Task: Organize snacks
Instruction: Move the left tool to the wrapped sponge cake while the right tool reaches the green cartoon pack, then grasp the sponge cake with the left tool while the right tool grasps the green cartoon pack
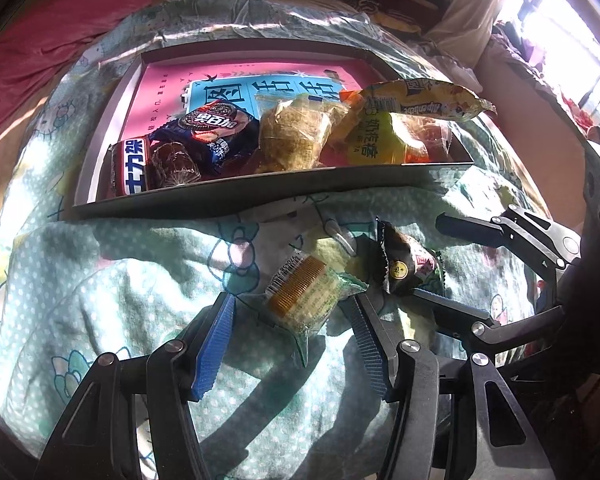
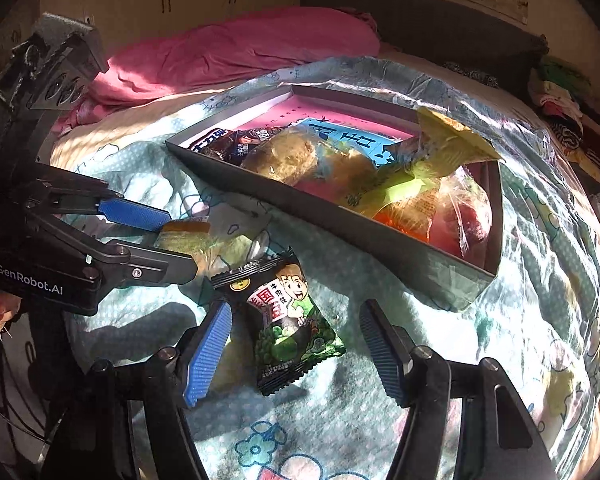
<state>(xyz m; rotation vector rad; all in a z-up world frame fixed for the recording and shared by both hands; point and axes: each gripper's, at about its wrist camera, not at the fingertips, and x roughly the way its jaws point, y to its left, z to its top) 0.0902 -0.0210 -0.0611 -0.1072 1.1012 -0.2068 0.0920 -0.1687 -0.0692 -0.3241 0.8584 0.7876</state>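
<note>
A small clear-wrapped yellow cake (image 1: pixel 300 296) lies on the patterned bedspread between the blue pads of my left gripper (image 1: pixel 290 302), which is open, with a gap on the left side. Just right of it lies a dark green snack packet (image 2: pixel 292 320) with a cartoon boy on it, between the pads of my right gripper (image 2: pixel 296 307), also open and not pressing. Each view shows the other gripper too: the right gripper (image 1: pixel 428 258) around the dark packet (image 1: pixel 404 264), the left gripper (image 2: pixel 180 244) around the cake (image 2: pixel 188 236). Behind them sits a shallow grey box (image 1: pixel 260 196) with several snacks inside.
The box (image 2: pixel 340 232) has a pink printed lining and low walls; an Oreo pack (image 1: pixel 212 132), a Snickers bar (image 1: pixel 134 168) and yellow packets (image 1: pixel 380 140) fill its near side. A pink pillow (image 2: pixel 236 52) lies behind and clothes (image 2: pixel 560 100) are piled at the bed's far edge.
</note>
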